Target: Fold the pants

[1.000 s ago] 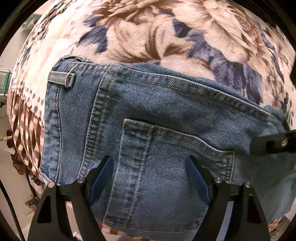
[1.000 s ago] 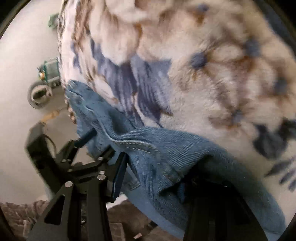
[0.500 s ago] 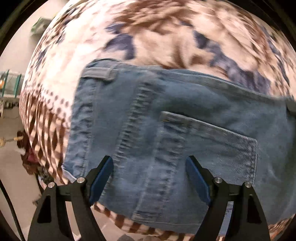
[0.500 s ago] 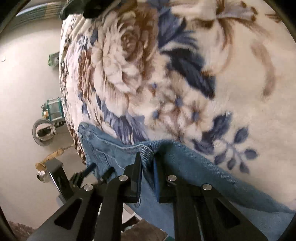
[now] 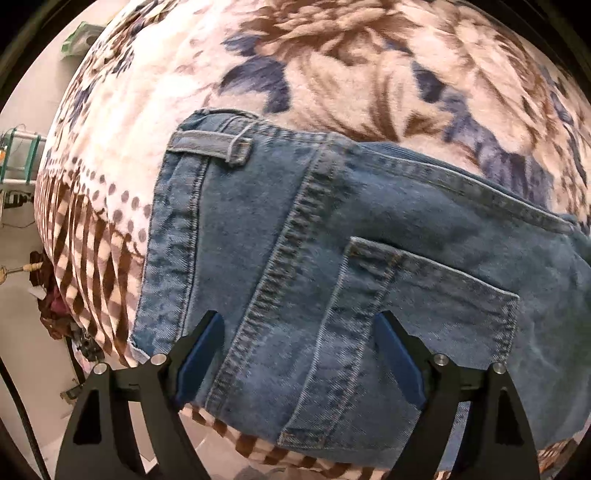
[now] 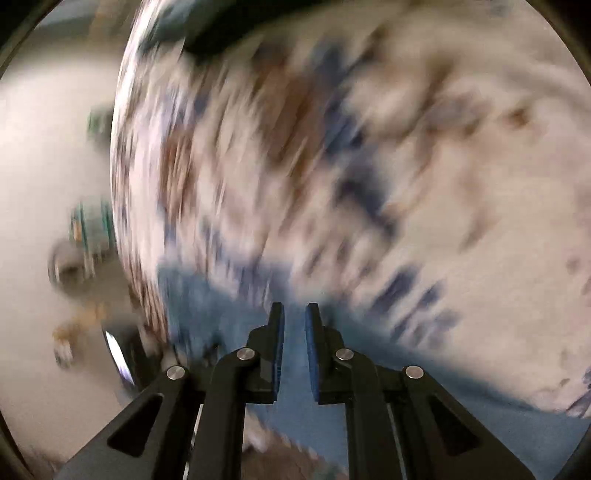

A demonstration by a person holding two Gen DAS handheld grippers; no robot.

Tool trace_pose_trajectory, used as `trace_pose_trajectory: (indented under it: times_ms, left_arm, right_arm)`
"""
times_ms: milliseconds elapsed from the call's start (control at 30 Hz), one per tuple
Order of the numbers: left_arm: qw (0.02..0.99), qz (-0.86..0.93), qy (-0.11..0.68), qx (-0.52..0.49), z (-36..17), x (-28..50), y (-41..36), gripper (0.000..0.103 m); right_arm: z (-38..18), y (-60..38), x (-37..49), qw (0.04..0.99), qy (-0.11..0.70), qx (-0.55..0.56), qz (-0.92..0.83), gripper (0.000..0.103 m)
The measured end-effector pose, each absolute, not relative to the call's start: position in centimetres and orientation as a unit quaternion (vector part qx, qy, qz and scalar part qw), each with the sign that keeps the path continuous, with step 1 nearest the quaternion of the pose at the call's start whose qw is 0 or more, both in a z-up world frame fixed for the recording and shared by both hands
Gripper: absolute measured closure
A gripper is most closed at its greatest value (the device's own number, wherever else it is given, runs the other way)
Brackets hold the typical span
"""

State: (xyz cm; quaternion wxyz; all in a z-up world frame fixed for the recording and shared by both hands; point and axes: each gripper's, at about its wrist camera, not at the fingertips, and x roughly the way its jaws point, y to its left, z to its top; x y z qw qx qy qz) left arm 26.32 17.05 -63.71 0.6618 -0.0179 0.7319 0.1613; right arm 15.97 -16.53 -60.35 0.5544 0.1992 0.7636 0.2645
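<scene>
Blue denim pants (image 5: 332,251) lie on a floral blanket (image 5: 332,66), waistband and belt loop (image 5: 210,142) at the left, a back pocket (image 5: 424,314) toward the right. My left gripper (image 5: 299,332) is open and empty, its fingers spread wide just above the denim near the pocket. In the blurred right wrist view my right gripper (image 6: 294,325) has its jaws nearly together with a narrow gap, above the pants (image 6: 229,306). I see denim behind the gap but cannot tell whether any cloth is pinched.
The blanket (image 6: 406,147) covers a bed whose edge drops off at the left (image 5: 74,258). Pale floor (image 6: 44,166) lies beyond it, with a teal rack (image 5: 18,155), cables and small clutter (image 6: 74,254). A dark shape (image 6: 229,29) sits at the bed's far end.
The right gripper went from wide open around a denim fold to nearly shut and swung fast, blurring its view. The left gripper stayed open while the pants shifted right in its view.
</scene>
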Motion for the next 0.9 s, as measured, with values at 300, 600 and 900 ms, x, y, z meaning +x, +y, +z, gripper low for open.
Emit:
trace_pose_trajectory:
  times_ms: [300, 600, 900]
  left_arm:
    - [0.666, 0.147, 0.732, 0.005, -63.5, 25.7, 15.1, 0.018]
    - [0.71, 0.101, 0.697, 0.017, -61.2, 31.1, 9.4, 0.018]
    - [0.721, 0.012, 0.691, 0.054, -62.4, 36.7, 1.6, 0.018]
  right_arm:
    - [-62.6, -18.1, 14.0, 0.63, 0.75, 0.167, 0.108, 0.089]
    - [-63.2, -11.9, 11.6, 0.622, 0.756, -0.049, 0.198, 0.093]
    - [-63.7, -18.4, 10.9, 0.647, 0.749, 0.101, 0.102, 0.103]
